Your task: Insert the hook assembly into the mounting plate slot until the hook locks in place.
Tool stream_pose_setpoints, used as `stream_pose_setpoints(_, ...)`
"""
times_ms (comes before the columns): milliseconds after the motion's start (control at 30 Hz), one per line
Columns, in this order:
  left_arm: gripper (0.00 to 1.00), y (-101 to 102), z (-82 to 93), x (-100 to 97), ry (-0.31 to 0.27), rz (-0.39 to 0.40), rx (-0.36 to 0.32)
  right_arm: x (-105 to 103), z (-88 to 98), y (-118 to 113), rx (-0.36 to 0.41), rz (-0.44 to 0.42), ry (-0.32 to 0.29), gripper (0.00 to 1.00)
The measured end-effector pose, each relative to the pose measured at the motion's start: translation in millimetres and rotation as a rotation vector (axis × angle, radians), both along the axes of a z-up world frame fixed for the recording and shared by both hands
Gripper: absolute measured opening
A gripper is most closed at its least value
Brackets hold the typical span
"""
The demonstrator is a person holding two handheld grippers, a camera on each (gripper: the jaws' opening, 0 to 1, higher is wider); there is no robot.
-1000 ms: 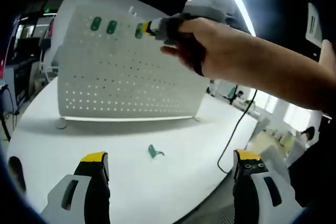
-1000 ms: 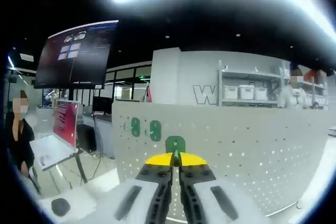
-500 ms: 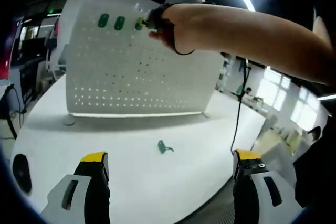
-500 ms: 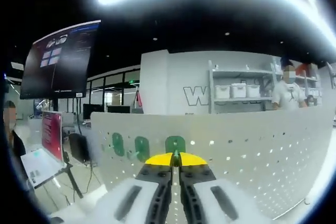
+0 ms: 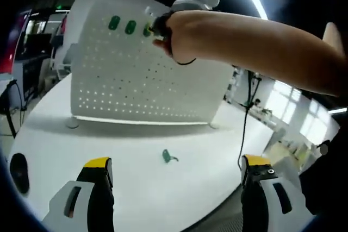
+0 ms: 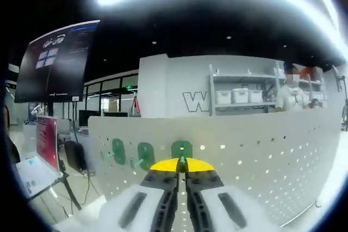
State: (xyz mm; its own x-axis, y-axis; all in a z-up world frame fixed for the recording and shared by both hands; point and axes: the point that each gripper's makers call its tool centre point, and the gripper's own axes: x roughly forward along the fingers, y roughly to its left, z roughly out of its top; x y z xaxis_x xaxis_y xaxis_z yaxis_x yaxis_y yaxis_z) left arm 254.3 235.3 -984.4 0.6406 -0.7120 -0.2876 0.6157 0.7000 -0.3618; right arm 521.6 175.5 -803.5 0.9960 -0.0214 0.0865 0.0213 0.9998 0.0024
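A white perforated mounting plate (image 5: 141, 80) stands upright on the white table (image 5: 136, 188). Two green hooks (image 5: 114, 23) (image 5: 130, 26) hang near its top edge. My right gripper (image 6: 181, 162) is shut on a third green hook (image 6: 181, 148), pressed against the plate (image 6: 261, 156) beside the other two hooks (image 6: 118, 151) (image 6: 145, 153). In the left gripper view that gripper (image 5: 157, 26) and the person's arm (image 5: 255, 44) reach to the plate's top. My left gripper (image 5: 176, 169) hangs open above the table. A loose green hook (image 5: 168, 157) lies on the table in front of the plate.
A black cable (image 5: 244, 123) hangs past the table's right edge. A dark round object (image 5: 18, 165) lies at the table's left. Behind the plate are a dark monitor (image 6: 54, 61), shelves with boxes (image 6: 239, 96) and a person (image 6: 291, 93).
The right gripper and its hook stay at the plate's top; both views shifted slightly. The two hung hooks sit a little closer to the held one in the right gripper view.
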Motion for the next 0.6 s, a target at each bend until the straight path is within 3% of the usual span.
stream_pose_setpoints(600, 1.00, 3.8, -6.8, 2.3, 0.032, 0.018, 0.012, 7.9, -4.2, -1.2, 0.048, -0.035, 0.036, 0.00)
